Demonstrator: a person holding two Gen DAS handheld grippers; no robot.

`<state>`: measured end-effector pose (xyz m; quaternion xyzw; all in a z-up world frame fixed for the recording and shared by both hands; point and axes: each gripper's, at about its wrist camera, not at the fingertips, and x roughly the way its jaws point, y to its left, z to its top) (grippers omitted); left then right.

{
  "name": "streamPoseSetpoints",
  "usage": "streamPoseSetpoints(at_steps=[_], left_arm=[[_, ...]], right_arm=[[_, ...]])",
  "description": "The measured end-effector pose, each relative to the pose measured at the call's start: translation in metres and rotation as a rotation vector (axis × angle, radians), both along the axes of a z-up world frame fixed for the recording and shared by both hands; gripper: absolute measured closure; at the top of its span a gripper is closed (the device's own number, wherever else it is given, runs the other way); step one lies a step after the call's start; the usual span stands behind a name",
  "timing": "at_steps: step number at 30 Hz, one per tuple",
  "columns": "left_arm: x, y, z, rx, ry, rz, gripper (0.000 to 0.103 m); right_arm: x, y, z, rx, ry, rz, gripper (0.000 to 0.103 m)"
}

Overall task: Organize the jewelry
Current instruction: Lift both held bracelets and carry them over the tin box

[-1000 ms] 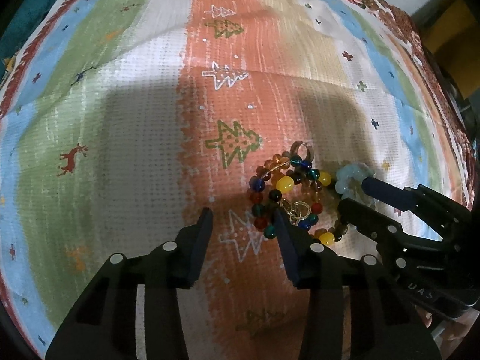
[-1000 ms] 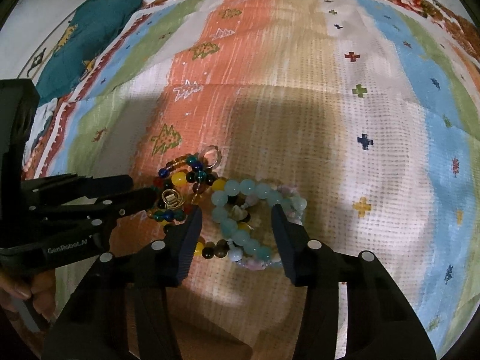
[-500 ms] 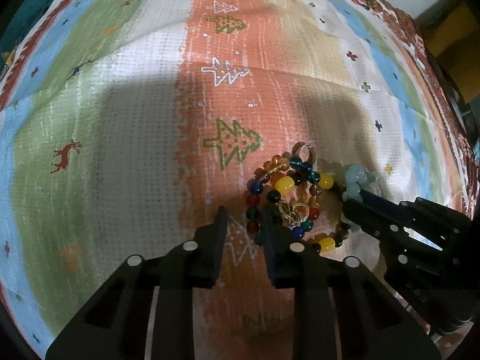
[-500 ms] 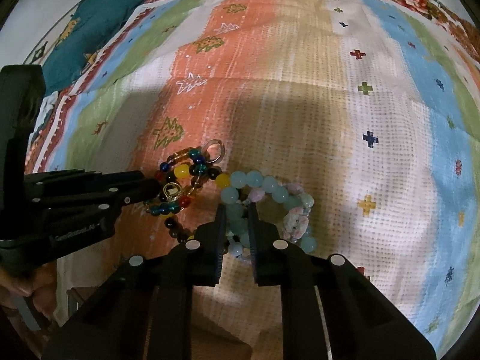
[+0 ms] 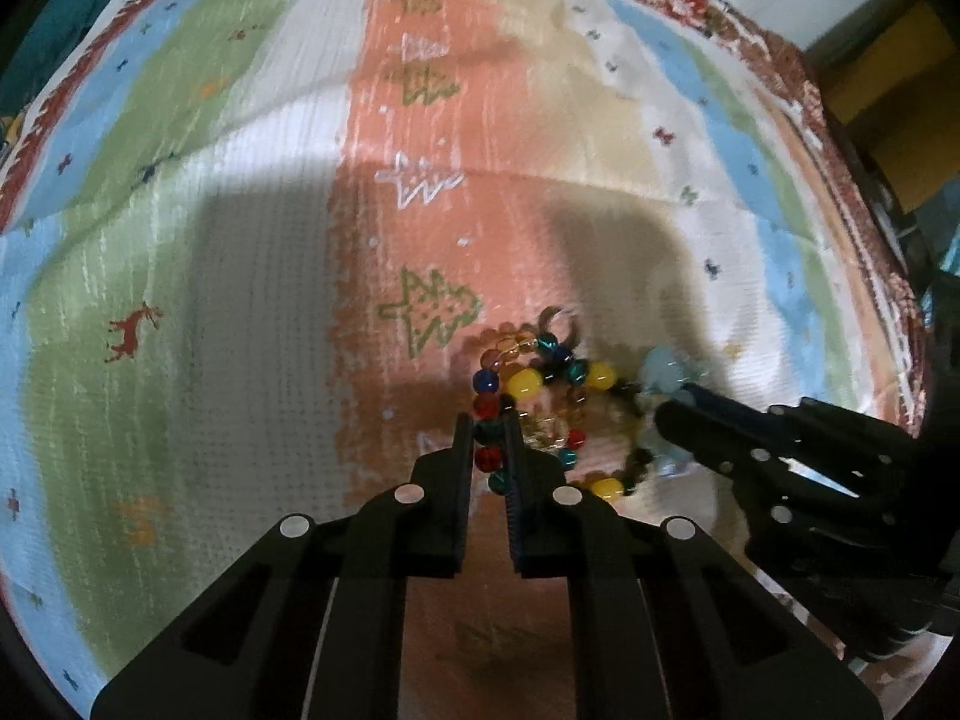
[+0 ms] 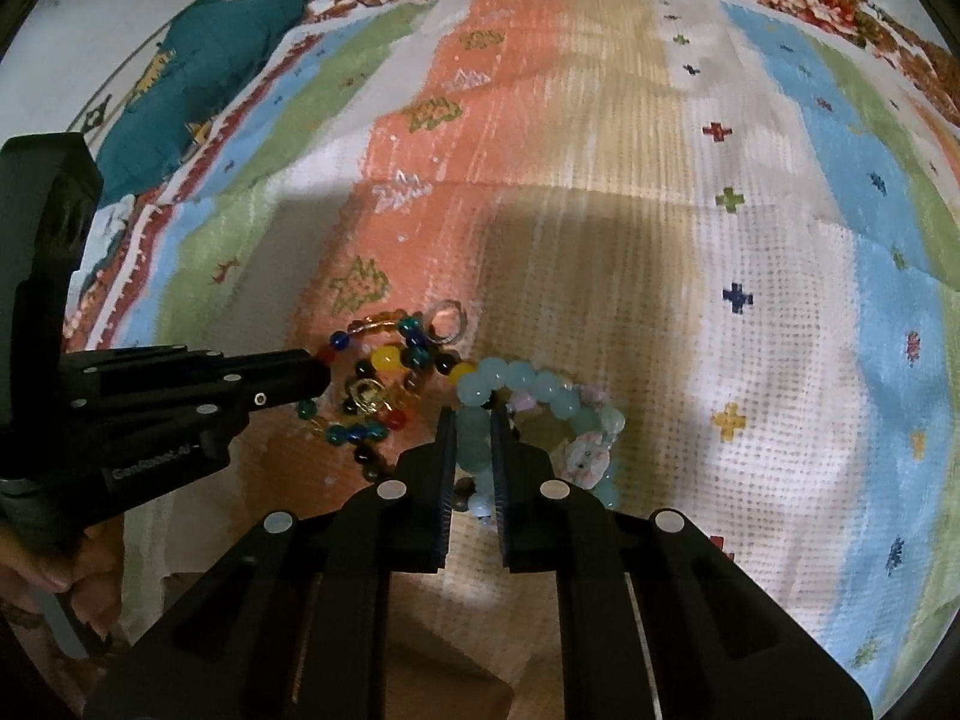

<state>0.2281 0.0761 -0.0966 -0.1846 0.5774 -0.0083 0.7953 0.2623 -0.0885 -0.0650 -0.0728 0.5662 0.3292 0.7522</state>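
Both pairs of jaws, spread a second ago, are now pinched: the left gripper [image 5: 487,441] on the multicolored bracelet [image 5: 543,414], the right gripper [image 6: 471,441] on the pale blue bracelet [image 6: 528,390], tangled together on the striped cloth [image 6: 660,240]; gentle separation is called for next.

The cloth [image 5: 252,276] runs in broad stripes of pale blue, green, white, orange and beige, edged with a red-brown and white patterned border. Green and white tree motifs sit on the orange stripe, a small red deer on the green, and tiny red, green, navy and yellow crosses on the white and blue. The multicoloured bracelet [image 5: 528,384] mixes yellow, red, blue, teal, amber and dark beads. The pale bracelet [image 6: 528,390] is aqua with pinkish beads. Both grippers are black. A teal fabric [image 6: 204,66] carries yellow figures.
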Motion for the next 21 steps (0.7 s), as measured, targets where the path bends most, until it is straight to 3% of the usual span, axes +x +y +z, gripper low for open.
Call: streamPoseSetpoints(at_steps=[21], left_arm=[[-0.016,-0.016,0.045,0.0,-0.112,-0.047,0.094]], right_arm=[[-0.009,-0.011,0.028,0.046,-0.032,-0.016,0.091]])
